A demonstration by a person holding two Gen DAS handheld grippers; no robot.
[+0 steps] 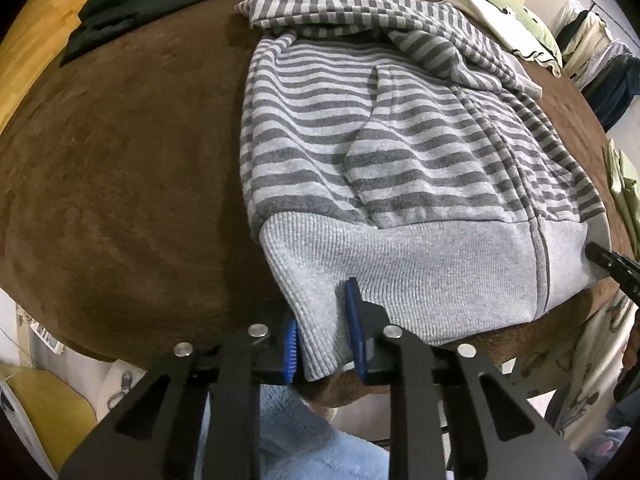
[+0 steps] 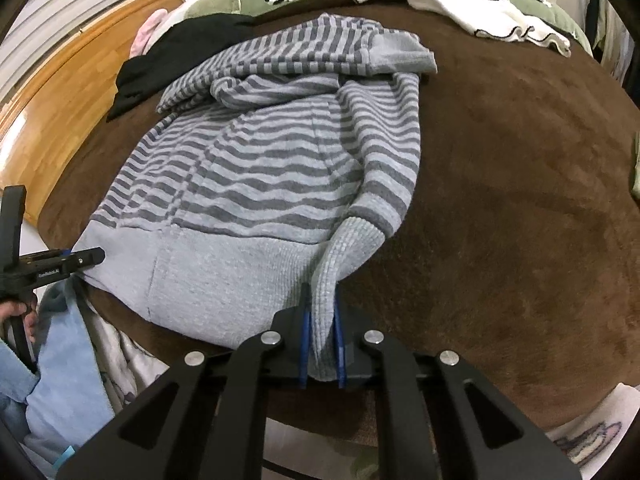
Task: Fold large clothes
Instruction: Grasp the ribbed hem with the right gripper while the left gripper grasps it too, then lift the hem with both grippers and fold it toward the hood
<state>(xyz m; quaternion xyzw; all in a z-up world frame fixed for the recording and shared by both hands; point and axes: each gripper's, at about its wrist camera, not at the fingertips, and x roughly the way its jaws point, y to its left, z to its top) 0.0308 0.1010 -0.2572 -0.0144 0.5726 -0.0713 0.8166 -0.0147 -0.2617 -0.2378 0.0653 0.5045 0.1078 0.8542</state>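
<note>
A grey striped hoodie (image 1: 380, 128) lies on the brown bed cover (image 1: 120, 184), sleeves folded in, its plain ribbed hem toward me. My left gripper (image 1: 324, 332) is shut on the hem's left corner (image 1: 316, 320) at the bed's near edge. In the right wrist view the hoodie (image 2: 260, 168) fills the left half, and my right gripper (image 2: 322, 344) is shut on the hem's right corner (image 2: 328, 280). Each gripper shows in the other's view: the right one (image 1: 604, 258), the left one (image 2: 80, 260).
A black garment (image 1: 152, 0) lies at the far left of the bed. A white and green blanket (image 2: 480, 4) lies along the far edge. A wooden bed frame (image 2: 60, 108) runs on the left. Light blue fabric (image 1: 304, 432) is below the near edge.
</note>
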